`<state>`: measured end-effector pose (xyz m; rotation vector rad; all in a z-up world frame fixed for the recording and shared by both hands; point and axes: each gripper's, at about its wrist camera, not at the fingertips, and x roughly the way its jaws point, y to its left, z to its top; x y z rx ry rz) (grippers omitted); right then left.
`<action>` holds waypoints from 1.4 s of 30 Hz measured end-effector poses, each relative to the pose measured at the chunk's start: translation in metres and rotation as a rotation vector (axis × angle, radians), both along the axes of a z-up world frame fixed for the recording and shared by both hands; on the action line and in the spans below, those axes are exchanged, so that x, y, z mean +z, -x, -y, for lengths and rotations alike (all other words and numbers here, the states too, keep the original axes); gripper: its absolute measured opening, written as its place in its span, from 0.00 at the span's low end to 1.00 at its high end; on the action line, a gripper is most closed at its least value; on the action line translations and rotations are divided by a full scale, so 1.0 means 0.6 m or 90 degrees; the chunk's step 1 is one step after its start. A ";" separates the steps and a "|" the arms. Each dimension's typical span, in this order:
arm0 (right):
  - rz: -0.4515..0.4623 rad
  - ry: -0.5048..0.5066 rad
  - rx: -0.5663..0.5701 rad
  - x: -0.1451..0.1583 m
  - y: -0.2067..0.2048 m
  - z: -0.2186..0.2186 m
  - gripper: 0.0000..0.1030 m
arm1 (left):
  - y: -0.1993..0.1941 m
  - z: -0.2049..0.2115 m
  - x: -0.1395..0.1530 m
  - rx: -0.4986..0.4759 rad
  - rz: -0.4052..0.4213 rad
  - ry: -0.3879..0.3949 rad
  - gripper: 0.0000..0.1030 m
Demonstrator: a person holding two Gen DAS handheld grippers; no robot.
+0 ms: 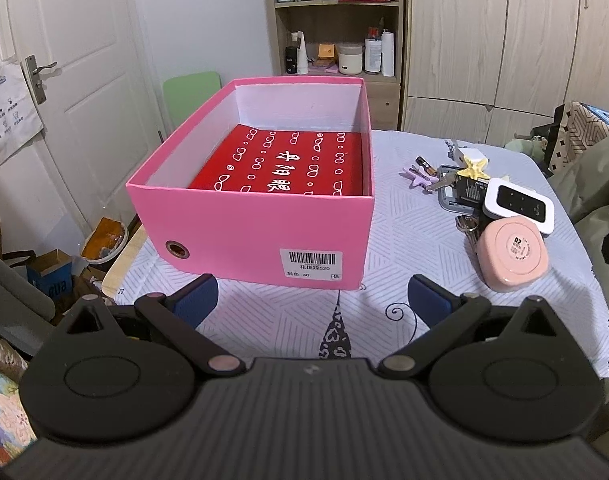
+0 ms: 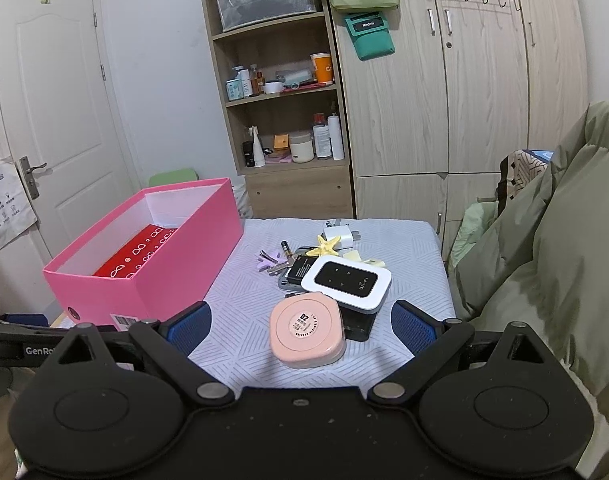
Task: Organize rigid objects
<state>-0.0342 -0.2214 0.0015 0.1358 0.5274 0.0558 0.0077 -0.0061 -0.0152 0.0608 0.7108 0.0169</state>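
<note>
Both tongs, left tongs [image 1: 310, 300] and right tongs [image 2: 300, 326], stand wide apart, holding nothing. One pink compact [image 2: 307, 327] marked "02" sits between the right tongs; one "Wi-Fi" router [image 2: 346, 280] lies just beyond.

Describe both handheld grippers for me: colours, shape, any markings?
The left gripper and right gripper match: black ribbed body, two round black discs, black linkage arms with silver pivot pins, and blue textured pads. White "GenRo" lettering shows beside the right one. No cables or sleeves show.
</note>
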 end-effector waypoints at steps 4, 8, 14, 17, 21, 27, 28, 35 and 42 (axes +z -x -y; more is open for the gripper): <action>0.001 0.002 -0.001 -0.001 0.001 0.000 0.96 | 0.000 0.001 -0.002 0.000 -0.002 -0.002 1.00; 0.002 0.003 -0.002 -0.003 0.003 0.002 0.96 | 0.000 0.000 -0.002 -0.001 -0.003 -0.002 1.00; -0.004 0.006 0.001 -0.007 0.001 0.000 0.96 | 0.005 0.000 0.000 -0.003 0.005 -0.002 1.00; -0.007 0.011 0.001 -0.009 0.000 -0.003 0.96 | 0.006 -0.003 0.000 -0.005 0.006 0.001 1.00; -0.010 0.025 -0.006 -0.011 0.000 -0.008 0.96 | 0.007 -0.006 0.000 -0.006 0.007 0.004 1.00; -0.015 0.025 -0.003 -0.012 -0.002 -0.015 0.96 | 0.010 -0.010 0.001 -0.003 0.012 0.000 1.00; -0.015 0.025 -0.002 -0.013 -0.002 -0.016 0.96 | 0.010 -0.012 0.001 -0.002 0.011 0.001 1.00; -0.022 0.026 0.012 -0.016 -0.009 -0.028 0.96 | 0.004 -0.025 -0.004 0.014 0.004 0.004 1.00; -0.033 0.031 0.023 -0.023 -0.020 -0.045 0.96 | 0.000 -0.038 -0.006 0.023 0.001 0.005 1.00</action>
